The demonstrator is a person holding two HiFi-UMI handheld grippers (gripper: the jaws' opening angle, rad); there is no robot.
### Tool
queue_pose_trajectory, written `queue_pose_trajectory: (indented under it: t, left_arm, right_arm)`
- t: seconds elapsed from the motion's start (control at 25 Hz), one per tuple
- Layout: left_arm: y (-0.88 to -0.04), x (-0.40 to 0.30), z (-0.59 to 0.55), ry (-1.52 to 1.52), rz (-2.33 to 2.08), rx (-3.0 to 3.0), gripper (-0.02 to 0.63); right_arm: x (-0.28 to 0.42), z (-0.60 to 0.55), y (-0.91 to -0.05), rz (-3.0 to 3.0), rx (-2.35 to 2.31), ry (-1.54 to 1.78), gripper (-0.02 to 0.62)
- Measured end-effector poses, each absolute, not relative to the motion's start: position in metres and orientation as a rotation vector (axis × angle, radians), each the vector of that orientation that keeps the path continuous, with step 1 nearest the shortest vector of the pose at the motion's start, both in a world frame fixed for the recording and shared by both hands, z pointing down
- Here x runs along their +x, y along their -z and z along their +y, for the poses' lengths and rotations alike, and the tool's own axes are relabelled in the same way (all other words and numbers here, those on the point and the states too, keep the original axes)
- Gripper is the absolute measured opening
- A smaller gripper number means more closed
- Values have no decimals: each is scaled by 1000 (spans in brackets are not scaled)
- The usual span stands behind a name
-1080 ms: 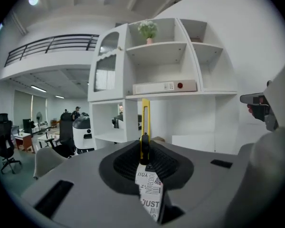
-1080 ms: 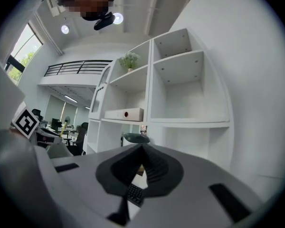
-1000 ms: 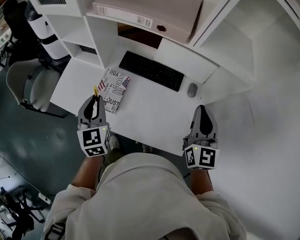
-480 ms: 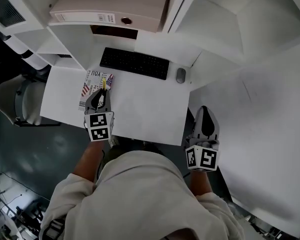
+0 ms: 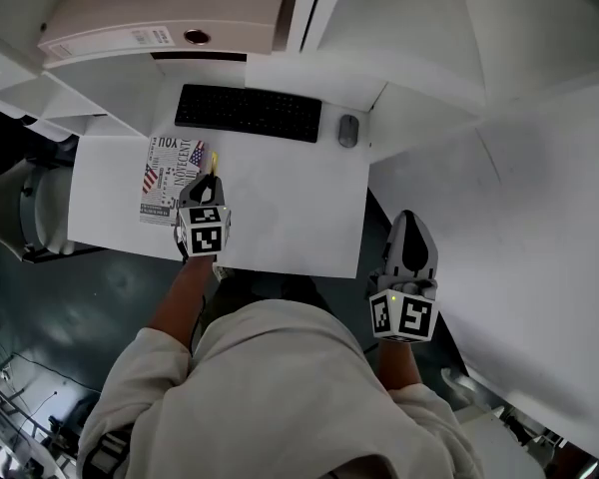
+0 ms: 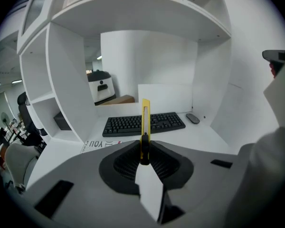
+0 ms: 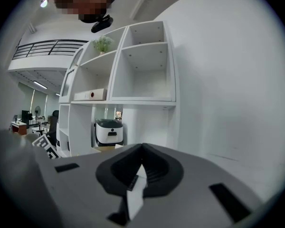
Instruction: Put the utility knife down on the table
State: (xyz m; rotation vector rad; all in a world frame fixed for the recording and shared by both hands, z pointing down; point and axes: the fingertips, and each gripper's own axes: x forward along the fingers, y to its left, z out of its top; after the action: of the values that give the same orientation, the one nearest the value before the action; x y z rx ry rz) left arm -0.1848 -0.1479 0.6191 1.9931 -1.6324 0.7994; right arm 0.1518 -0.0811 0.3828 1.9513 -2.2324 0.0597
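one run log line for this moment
left gripper: shut on utility knife, over table | right gripper: shut, empty, right of table | step: knife not yet released

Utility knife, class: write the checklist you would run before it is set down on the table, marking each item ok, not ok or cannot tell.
1. Grip secure: the left gripper is closed on the utility knife, which points ahead. Ok.
2. Landing spot free: bare table lies to the right of the magazine, nearer than the keyboard. Ok.
3. Knife clear of the magazine: in the head view its tip sits at the magazine's right edge. Cannot tell.
4. Blade retracted: only the yellow body shows. Cannot tell.
5. Right gripper out of the way: it is off the table's right edge, shut and empty. Ok.
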Motion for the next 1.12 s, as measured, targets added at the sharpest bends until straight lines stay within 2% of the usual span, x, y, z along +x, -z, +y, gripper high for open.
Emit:
queue_pose_trajectory:
  t: [0.4, 1.12]
  left_arm:
    - [-683, -177, -153, -895, -1551, 1863, 57]
    - [-740, -176, -140, -1000, -1455, 1716, 57]
  right_arm:
    - [170, -95, -399, -2199, 1954, -102, 3]
    - [187, -108, -417, -2180, 1943, -155, 3]
